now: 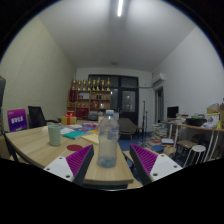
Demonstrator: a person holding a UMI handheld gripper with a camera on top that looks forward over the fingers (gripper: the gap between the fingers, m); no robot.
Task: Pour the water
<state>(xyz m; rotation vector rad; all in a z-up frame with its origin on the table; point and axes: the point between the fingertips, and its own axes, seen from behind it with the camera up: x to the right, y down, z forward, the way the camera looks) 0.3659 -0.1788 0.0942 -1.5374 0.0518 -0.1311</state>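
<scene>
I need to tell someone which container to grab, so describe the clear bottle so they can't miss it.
Start at the long wooden table running down the room. At its near end, the clear plastic bottle stands upright between the gripper's open jaws. Unlike the shorter, opaque pale-green cup further back, it is tall and see-through.

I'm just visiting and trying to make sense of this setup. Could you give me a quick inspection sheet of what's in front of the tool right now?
Surface: a long wooden table, running ahead of the fingers.
Job's things: a clear plastic bottle stands upright between the two fingers; a pale green cup stands on the table off to the left, apart from the bottle.
Clutter: small colourful items further down the table, too small to identify.
Gripper: fingers open, a gap at each side of the bottle.
Cables: nothing seen.
Surroundings: an office room with shelves at the back, a purple sign at the left, desks on the right.
</scene>
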